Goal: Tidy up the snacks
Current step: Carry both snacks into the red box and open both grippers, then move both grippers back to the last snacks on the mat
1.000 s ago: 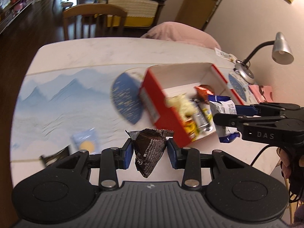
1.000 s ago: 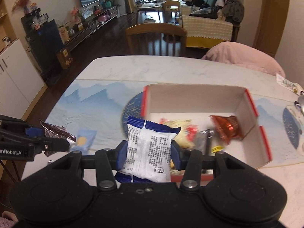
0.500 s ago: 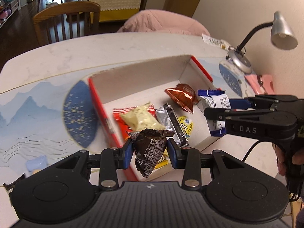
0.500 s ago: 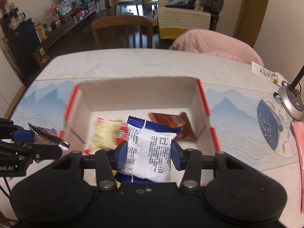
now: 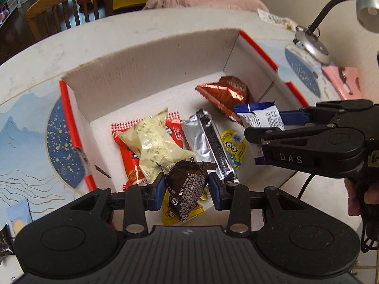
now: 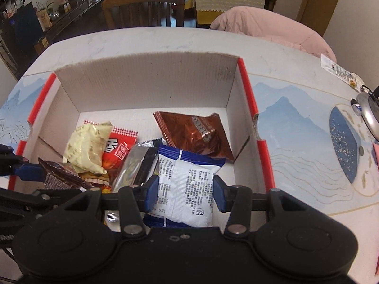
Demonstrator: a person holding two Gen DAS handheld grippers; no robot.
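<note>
We hold dark brown packet (image 5: 186,187) in left gripper (image 5: 186,188), blue-white packet (image 6: 184,187) in right gripper (image 6: 183,189), both over red-edged box (image 6: 246,90); lower inside walls, release onto bare floor

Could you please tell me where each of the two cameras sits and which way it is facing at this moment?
Left wrist view: sits on the left gripper, looks down into the box; its fingers clamp a dark brown packet, with the right gripper and a hand at right.
Right wrist view: sits on the right gripper, looks down into the box; its fingers clamp a blue and white packet, with the left gripper at left.
Shared: box, copper packet, cream packet, lamp, chair.
</note>
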